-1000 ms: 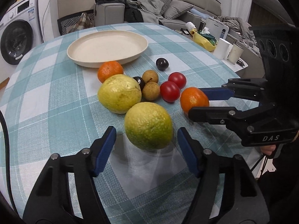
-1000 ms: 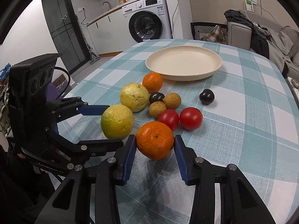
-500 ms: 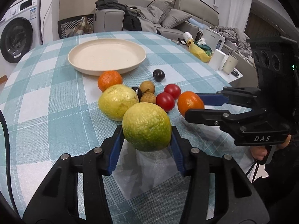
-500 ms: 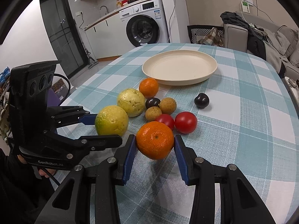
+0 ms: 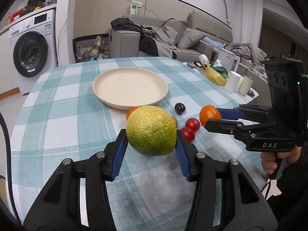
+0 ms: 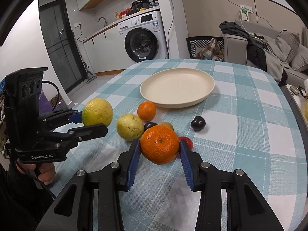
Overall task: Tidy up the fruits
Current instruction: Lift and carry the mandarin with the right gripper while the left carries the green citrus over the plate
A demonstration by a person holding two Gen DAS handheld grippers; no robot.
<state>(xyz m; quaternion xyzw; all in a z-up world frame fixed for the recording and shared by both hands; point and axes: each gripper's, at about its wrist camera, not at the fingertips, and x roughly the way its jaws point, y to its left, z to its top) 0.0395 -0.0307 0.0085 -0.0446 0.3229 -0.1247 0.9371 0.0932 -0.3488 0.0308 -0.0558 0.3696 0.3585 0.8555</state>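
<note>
My left claw [image 5: 152,144] is pinching the big green-yellow citrus [image 5: 151,130] btwn both blue pads, fruit held up off the worktop [image 5: 57,115]. In the right wrist view that same citrus [image 6: 97,112] shows at the left, clamped in the left claw [image 6: 90,122], above the cloth.

My right claw [image 6: 159,150] is pinching an orange [image 6: 159,144], pads pressed on its left & right sides, also lifted clear of the checked cloth. In the left wrist view it sits at the right w/ the orange [image 5: 210,115] gripped at the tips of the right claw [image 5: 213,118].

On the worktop, per the right wrist view: cream plate [image 6: 177,87] at the far side, nothing in it. Near the plate's near-left rim is a 2nd orange [image 6: 146,111]. Just left & nearer is a yellow citrus [image 6: 130,127]. Beside that, a dark plum [image 6: 150,125] and a small brown fruit [image 6: 167,125], both partly hidden behind the held orange. Another dark plum [image 6: 198,123] lies apart to the right. A red tomato [image 6: 187,142] peeks out behind the right pad, blurred.

The left wrist view shows two red tomatoes [image 5: 190,128] touching, right of the held citrus, and the lone dark plum [image 5: 180,108] just near the plate [image 5: 130,87] rim.

Bkgd: washing machine [image 6: 143,40] far left, grey sofa [image 5: 173,40] far side.
</note>
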